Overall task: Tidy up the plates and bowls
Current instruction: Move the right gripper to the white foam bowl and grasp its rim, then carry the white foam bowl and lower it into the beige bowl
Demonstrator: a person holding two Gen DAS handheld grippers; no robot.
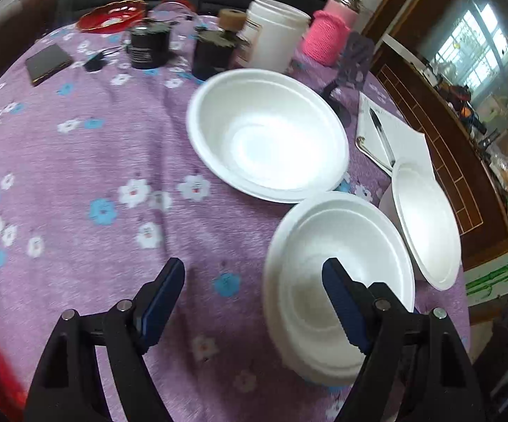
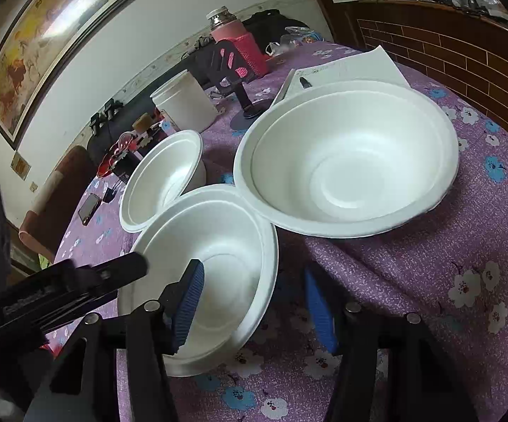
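Note:
Three white foam bowls sit on the purple flowered tablecloth. The near bowl (image 1: 338, 267) (image 2: 218, 267) lies under both grippers. My left gripper (image 1: 254, 285) is open, with its right finger (image 1: 342, 306) over the bowl's inside and the bowl's left rim between the jaws, untouched. My right gripper (image 2: 254, 302) is open too. Its left finger (image 2: 189, 299) is inside the bowl and its right finger (image 2: 319, 311) outside, the rim between them with a gap. A second bowl (image 1: 268, 133) (image 2: 159, 183) stands by the white jar. The third bowl (image 1: 426, 221) (image 2: 345, 161) rests by the clipboard.
A white jar (image 1: 275, 35) (image 2: 187, 105), a pink-sleeved flask (image 1: 328, 31) (image 2: 240, 45), dark jars (image 1: 148, 45), a red dish (image 1: 113, 17), a phone (image 1: 48, 63) and a clipboard with pen (image 1: 384, 130) crowd the far side. The left gripper's black frame (image 2: 60, 292) shows left. The table edge (image 1: 461, 281) runs right.

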